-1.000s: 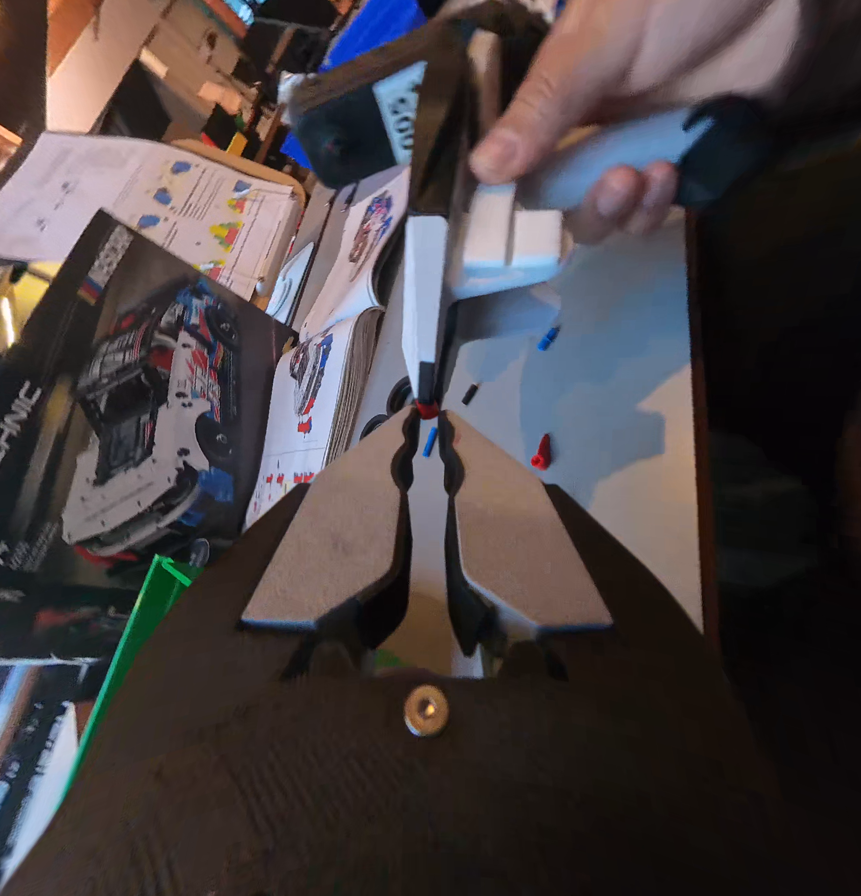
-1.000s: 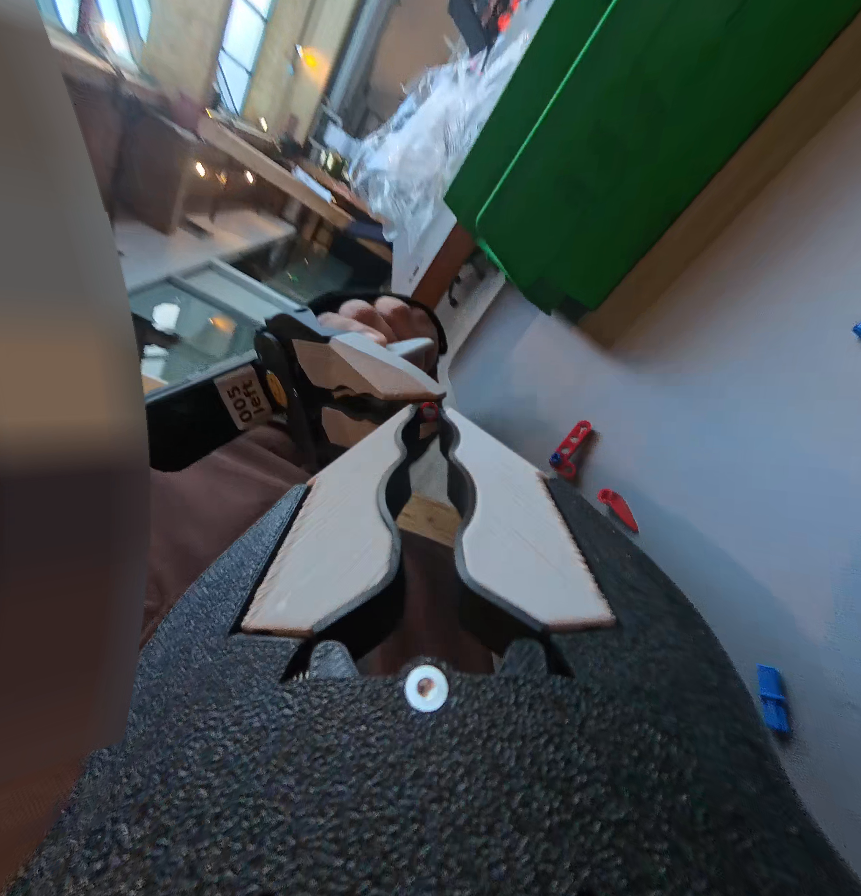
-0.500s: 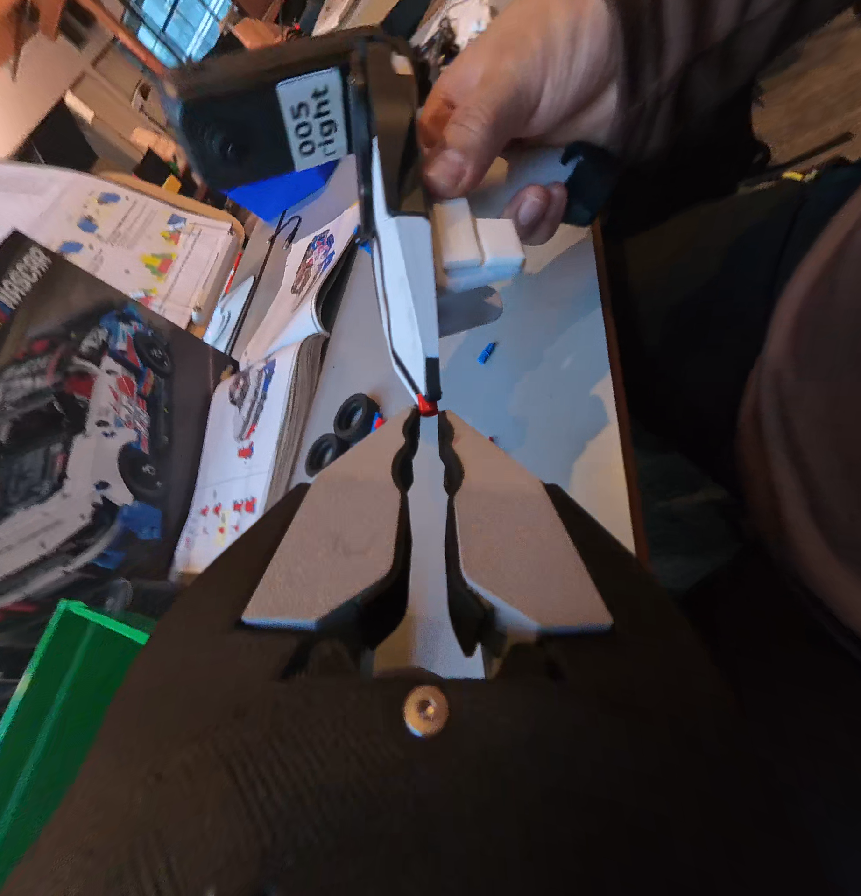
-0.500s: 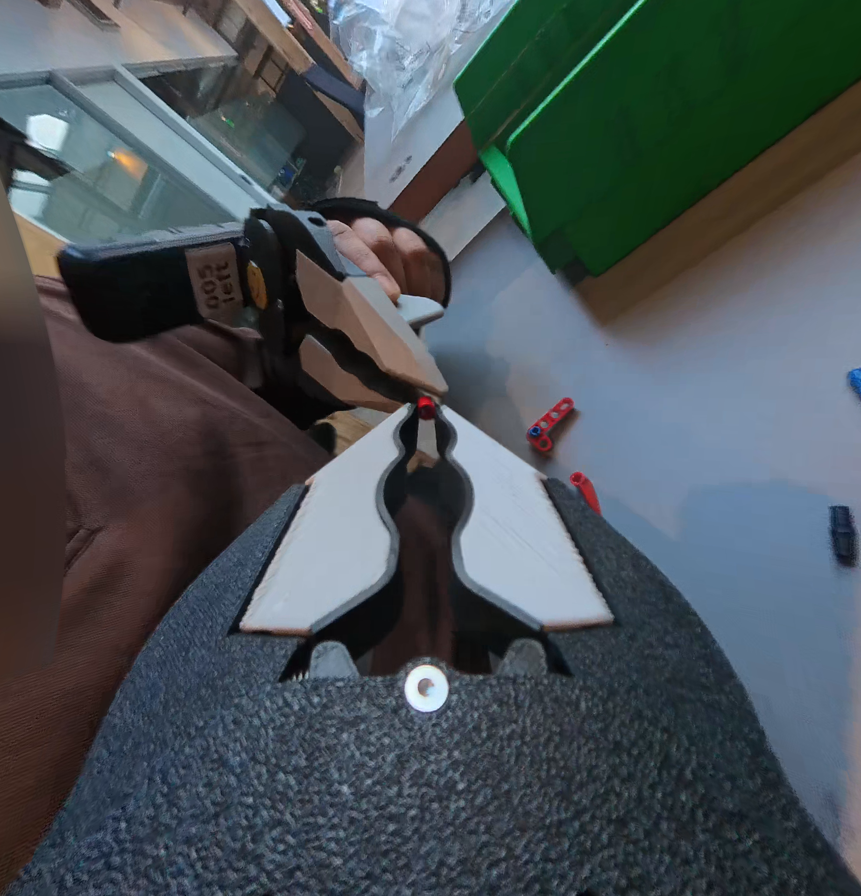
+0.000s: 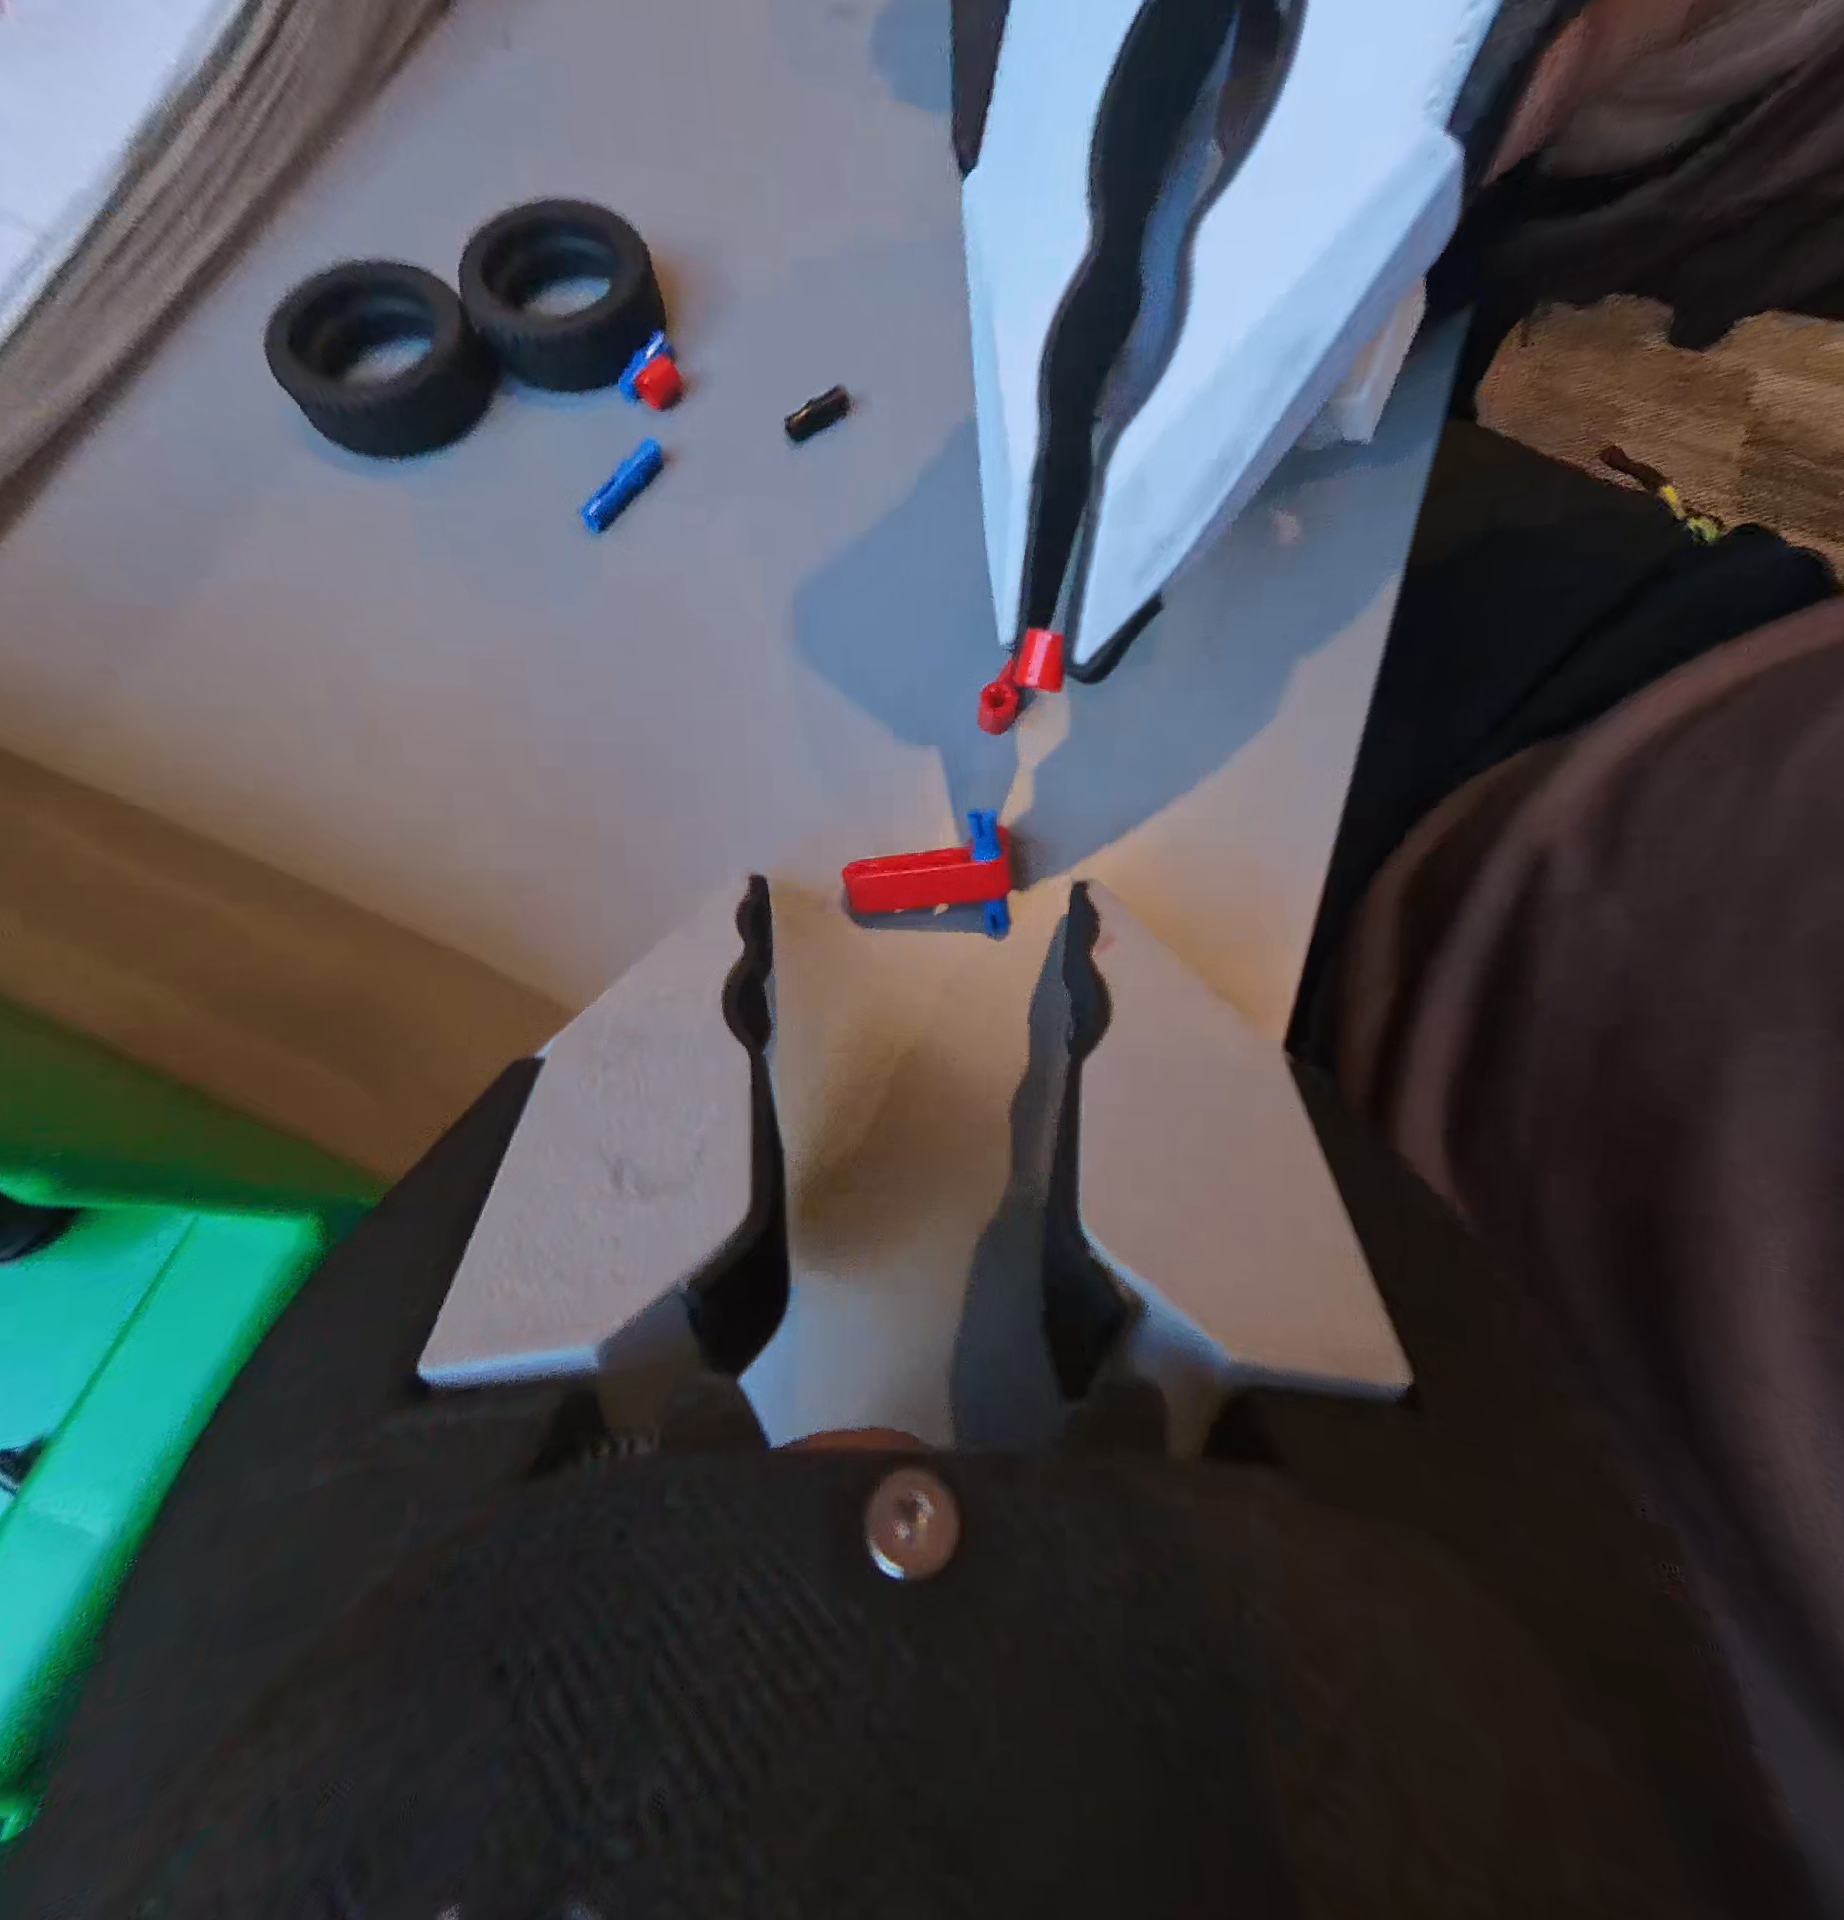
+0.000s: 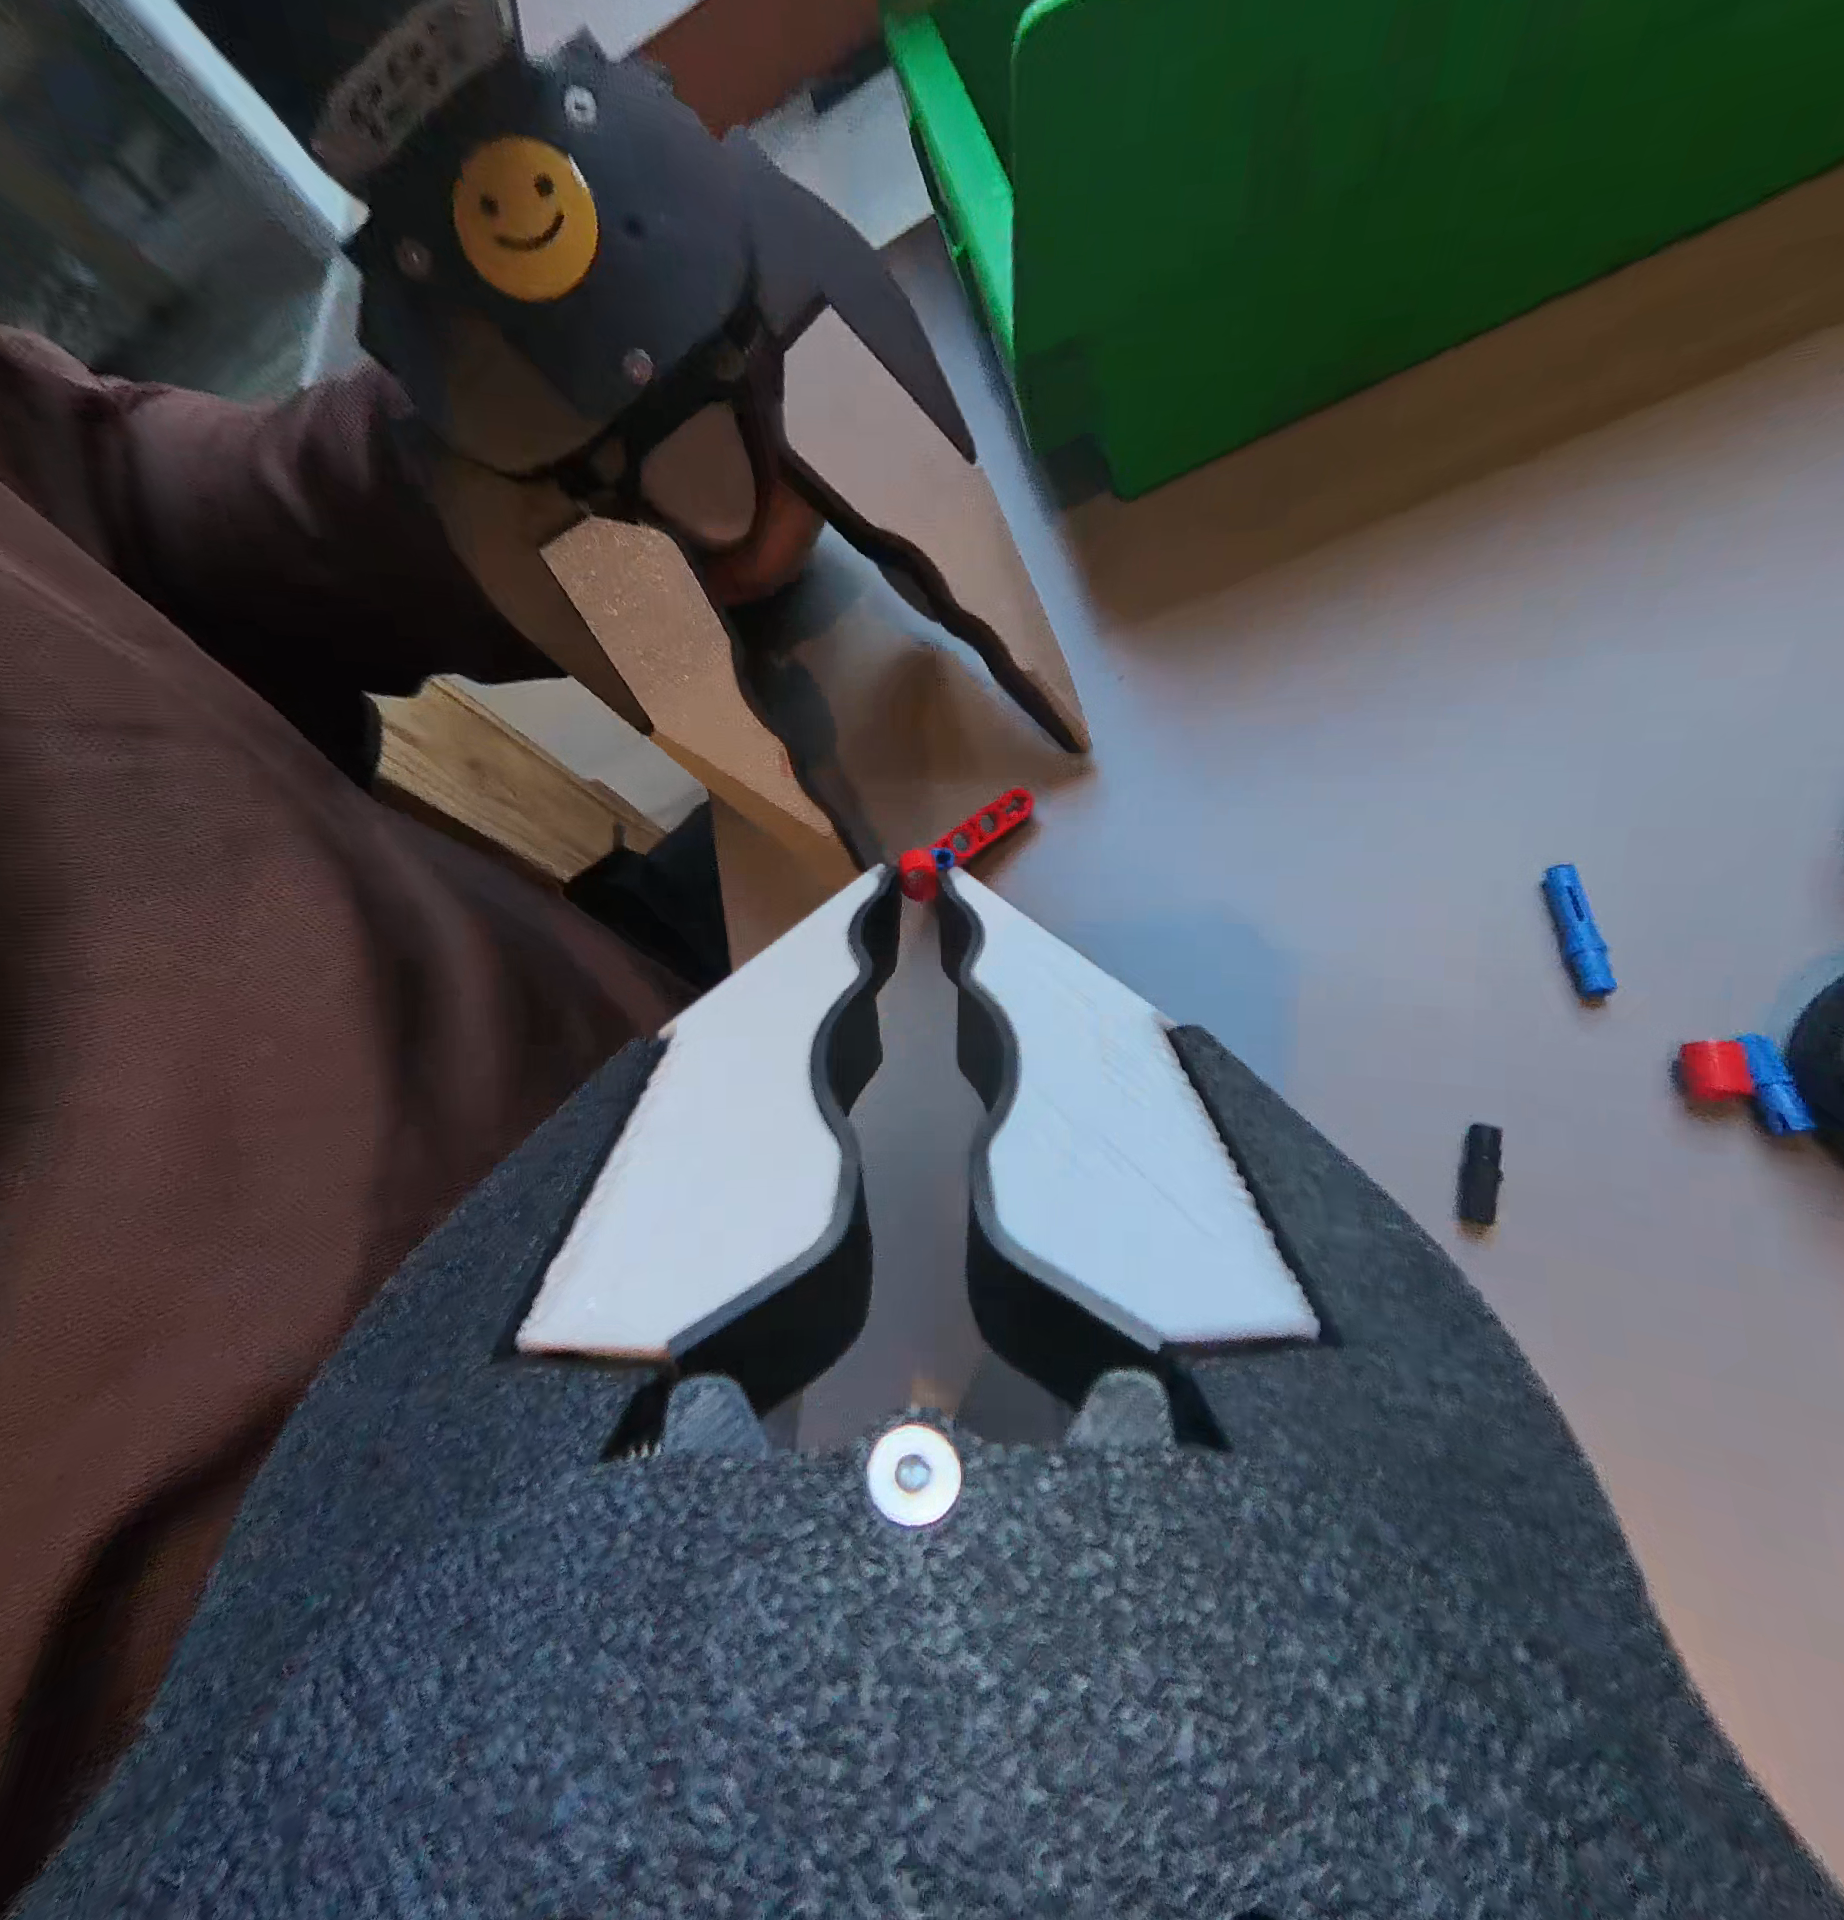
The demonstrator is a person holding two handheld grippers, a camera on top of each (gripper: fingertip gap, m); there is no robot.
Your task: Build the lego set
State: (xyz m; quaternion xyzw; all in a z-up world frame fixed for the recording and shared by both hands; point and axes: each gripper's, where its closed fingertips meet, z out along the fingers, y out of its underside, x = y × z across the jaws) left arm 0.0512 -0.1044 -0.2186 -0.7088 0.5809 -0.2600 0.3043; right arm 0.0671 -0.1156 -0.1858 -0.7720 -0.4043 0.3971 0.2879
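My right gripper (image 6: 918,878) is shut on a small red connector (image 6: 914,871), held just above the table. In the left wrist view the right gripper (image 5: 1045,646) comes down from the top with the connector (image 5: 1022,677) at its tips. A red beam with a blue pin (image 5: 928,878) lies on the table just beyond my left gripper (image 5: 918,906), which is open and empty, its tips either side of the beam's near edge. In the right wrist view the beam (image 6: 985,821) lies just past the connector, between the open left gripper's fingers (image 6: 679,665).
Two black tyres (image 5: 378,353) (image 5: 559,291) lie at the far left of the grey table (image 5: 430,644), with a red and blue piece (image 5: 653,379), a blue pin (image 5: 622,483) and a black pin (image 5: 816,412) near them. A green bin (image 5: 118,1351) stands at left. The table edge (image 5: 1354,831) and a brown sleeve are at right. The left gripper's tips are roughly 4 centimetres from the right gripper's.
Both grippers met tip to tip in the air around the small red piece. Now my left gripper has opened, the right keeps the piece, and both point down at the table.
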